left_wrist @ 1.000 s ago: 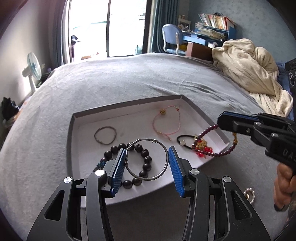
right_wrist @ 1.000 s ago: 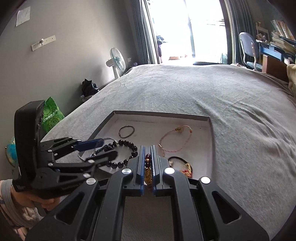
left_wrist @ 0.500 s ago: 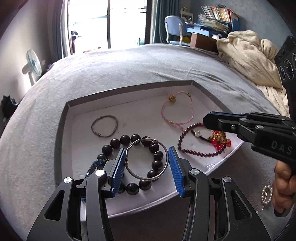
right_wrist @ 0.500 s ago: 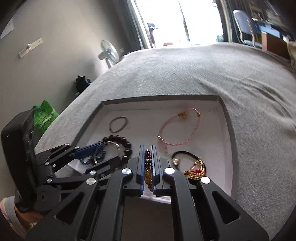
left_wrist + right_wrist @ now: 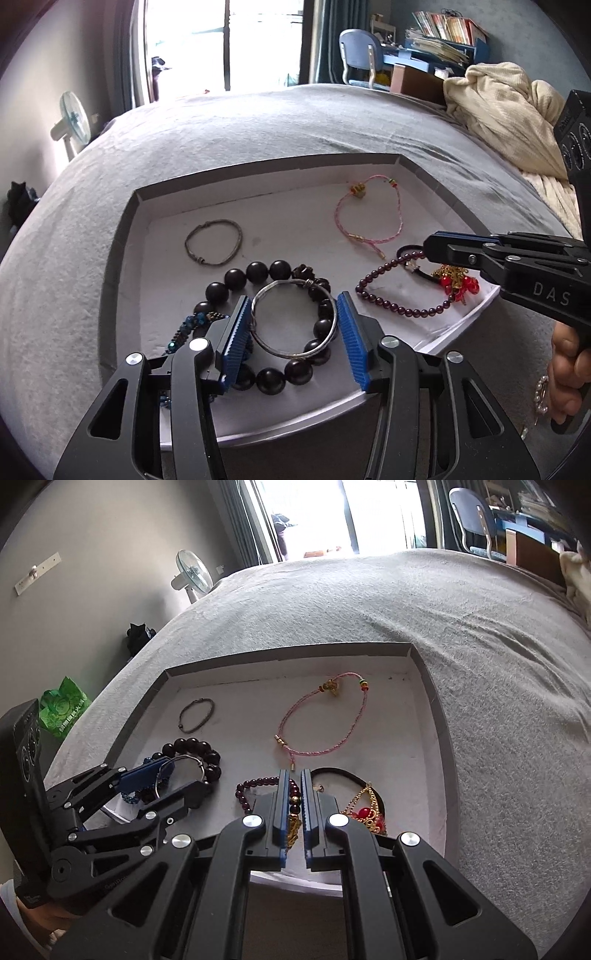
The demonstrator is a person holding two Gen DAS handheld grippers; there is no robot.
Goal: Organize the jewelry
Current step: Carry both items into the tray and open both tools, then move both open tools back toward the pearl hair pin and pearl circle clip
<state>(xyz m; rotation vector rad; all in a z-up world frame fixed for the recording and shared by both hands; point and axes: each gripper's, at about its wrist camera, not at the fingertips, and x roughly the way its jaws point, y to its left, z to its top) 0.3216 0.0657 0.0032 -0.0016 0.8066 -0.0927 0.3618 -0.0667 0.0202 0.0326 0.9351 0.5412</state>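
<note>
A grey tray (image 5: 122, 236) with a white floor lies on the bed. My left gripper (image 5: 293, 325) is shut on a silver bangle (image 5: 295, 317), held just over a black bead bracelet (image 5: 258, 273). My right gripper (image 5: 293, 794) is shut on a dark red bead bracelet (image 5: 399, 306), whose loop lies on the tray floor. The tray also holds a thin grey bracelet (image 5: 214, 247), a pink cord bracelet (image 5: 369, 221), a black cord with gold and red charms (image 5: 456, 282) and a blue beaded piece (image 5: 188, 326).
A pearl piece (image 5: 541, 393) lies on the grey bed cover to the right of the tray, by the right hand. A cream blanket (image 5: 509, 110) is heaped at the far right. A fan (image 5: 74, 125), a chair and a desk stand beyond the bed.
Both grippers have moved forward and down over the tray. The dark red bracelet went from hanging in the air to lying on the tray floor. The bangle is lower, over the black beads.
</note>
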